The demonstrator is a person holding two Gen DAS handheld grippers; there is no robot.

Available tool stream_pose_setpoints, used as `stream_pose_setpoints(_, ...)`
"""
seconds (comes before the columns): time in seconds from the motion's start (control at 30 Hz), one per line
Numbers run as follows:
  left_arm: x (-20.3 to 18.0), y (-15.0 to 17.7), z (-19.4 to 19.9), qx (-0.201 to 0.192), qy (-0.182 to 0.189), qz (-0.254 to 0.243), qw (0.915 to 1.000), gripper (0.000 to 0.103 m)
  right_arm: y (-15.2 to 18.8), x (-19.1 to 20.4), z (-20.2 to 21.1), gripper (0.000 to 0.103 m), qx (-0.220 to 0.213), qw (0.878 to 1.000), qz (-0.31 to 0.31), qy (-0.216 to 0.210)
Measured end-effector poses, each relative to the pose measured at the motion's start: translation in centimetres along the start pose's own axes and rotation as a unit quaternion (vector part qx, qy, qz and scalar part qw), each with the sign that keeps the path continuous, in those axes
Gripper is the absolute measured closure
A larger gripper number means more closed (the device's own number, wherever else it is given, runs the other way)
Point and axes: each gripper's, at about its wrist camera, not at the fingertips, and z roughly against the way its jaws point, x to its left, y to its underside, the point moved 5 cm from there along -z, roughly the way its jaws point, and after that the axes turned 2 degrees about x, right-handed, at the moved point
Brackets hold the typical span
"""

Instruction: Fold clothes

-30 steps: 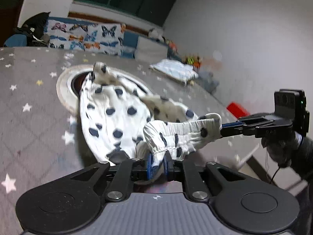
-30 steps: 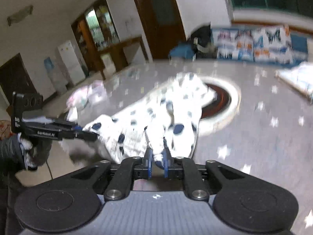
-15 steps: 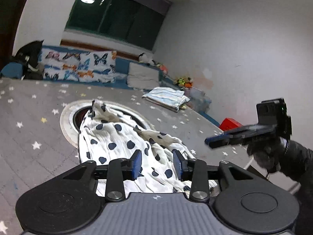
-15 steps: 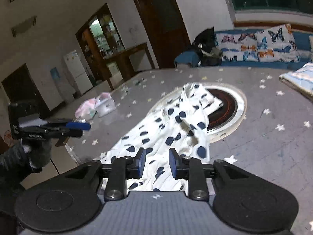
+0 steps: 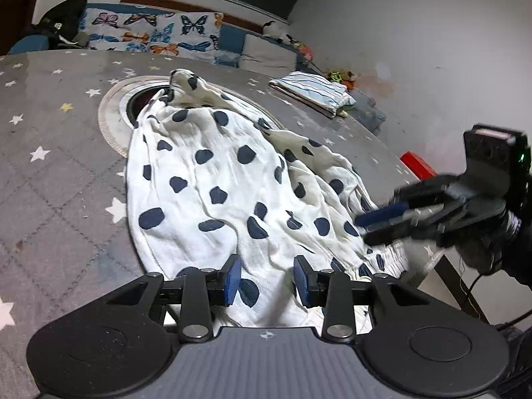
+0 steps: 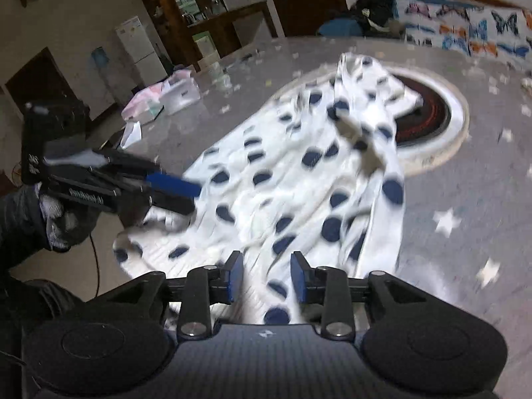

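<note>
Both claws have let go of the spotted garment (image 5: 212, 179) since a second ago: then each one pinched a bunched end of it in the air, and now the cloth lies spread on the grey worktop (image 5: 50, 153) with the star pattern. Its far end rests over the round inset plate (image 5: 113, 106), and its near edge, which looks gathered like a waistband, hangs at the rim of the worktop.

The left claw (image 5: 267, 281) stands partly open with nothing pressed between its blue pads, only cloth under it. The right claw (image 6: 265, 277) is opening as well (its view is blurred by motion), and no fabric is gripped there.

What could go wrong, I think: the near edge is close to the rim, so a careless pull may drag the garment off. Also the wrinkles in the middle may be folded in, and a claw could pinch two layers instead of one.
</note>
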Motion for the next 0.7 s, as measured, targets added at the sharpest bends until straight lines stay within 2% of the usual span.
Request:
stream_pose_setpoints(0.07,-0.2,-0.6,0.4,-0.015,0.002,-0.003,0.9999,0.064,-1.9,-0.3,0.2,0.069,-0.019,1.000,0.010,0.013)
stream_pose_setpoints(0.17,-0.1,-2.0,0.3,-0.035,-0.007,-0.003,0.9994,0.057,-5.0,-0.6,0.1,0.067,-0.045,0.998,0.025,0.036)
stream_pose_setpoints(0.23,0.3,-2.9,-0.1,-0.041,-0.021,0.003,0.9989,0.053,-7.5,-0.7,-0.8,0.067,-0.058,0.996,0.031,0.055)
stream_pose_setpoints(0.33,1.0,-3.9,-0.9,-0.044,-0.028,0.018,0.9985,0.053,-11.2,-1.2,-2.7,0.066,-0.068,0.995,0.034,0.071)
stream_pose_setpoints(0.53,1.7,-4.5,-2.4,-0.039,-0.043,0.023,0.9981,0.053,-17.0,-1.4,-8.6,0.066,-0.060,0.993,0.040,0.095)
stream_pose_setpoints(0.7,2.2,-4.2,-2.7,-0.033,-0.041,0.026,0.9983,0.053,-19.3,-3.1,-13.1,0.066,-0.034,0.993,0.031,0.109)
